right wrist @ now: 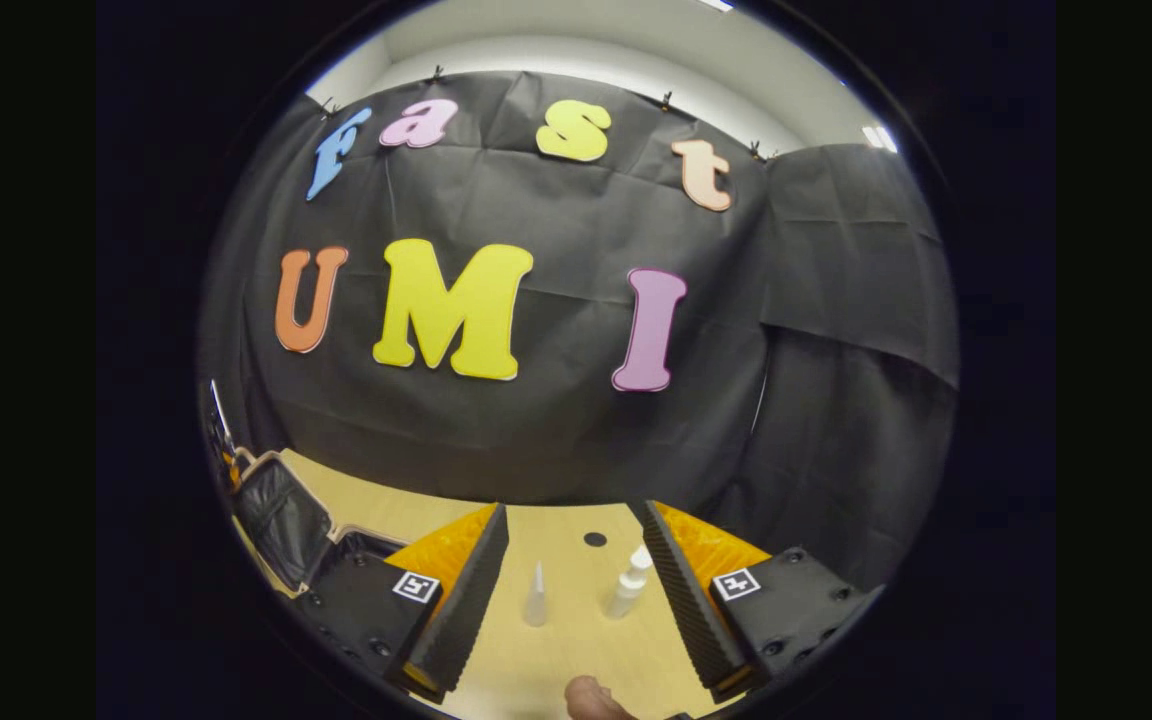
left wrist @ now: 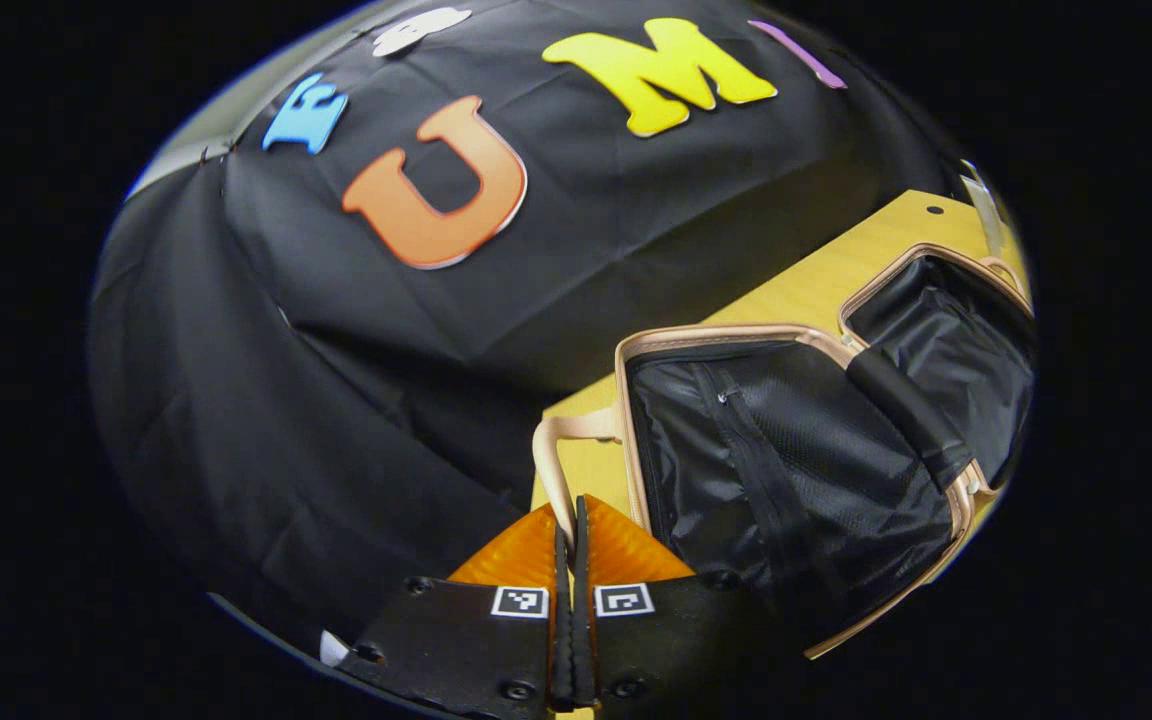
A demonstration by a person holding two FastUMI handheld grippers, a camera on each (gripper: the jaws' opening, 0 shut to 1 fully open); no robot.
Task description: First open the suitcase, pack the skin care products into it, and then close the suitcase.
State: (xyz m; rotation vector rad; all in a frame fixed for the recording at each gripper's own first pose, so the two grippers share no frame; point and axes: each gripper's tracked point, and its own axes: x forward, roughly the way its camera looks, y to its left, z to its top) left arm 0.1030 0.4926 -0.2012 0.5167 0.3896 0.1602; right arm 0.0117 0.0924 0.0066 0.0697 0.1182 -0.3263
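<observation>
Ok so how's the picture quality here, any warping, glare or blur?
Left gripper view: strong fisheye bending, the open suitcase curves toward the edge; its lining shows soft sheen, no harsh glare. Right gripper view: evenly lit, the two bottles small but fairly sharp, the table faintly shadowed beside the right gripper.

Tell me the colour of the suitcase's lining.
Black lining, inside a beige suitcase; clearest in the left gripper view.

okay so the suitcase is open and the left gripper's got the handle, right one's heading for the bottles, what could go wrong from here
1. The left gripper is shut on the suitcase handle; a pull could drag the open suitcase or tip its raised half down.
2. The cone-topped bottle and the pump bottle stand upright, slim and close together between the open right gripper's fingers; closing could catch both or topple one.
</observation>
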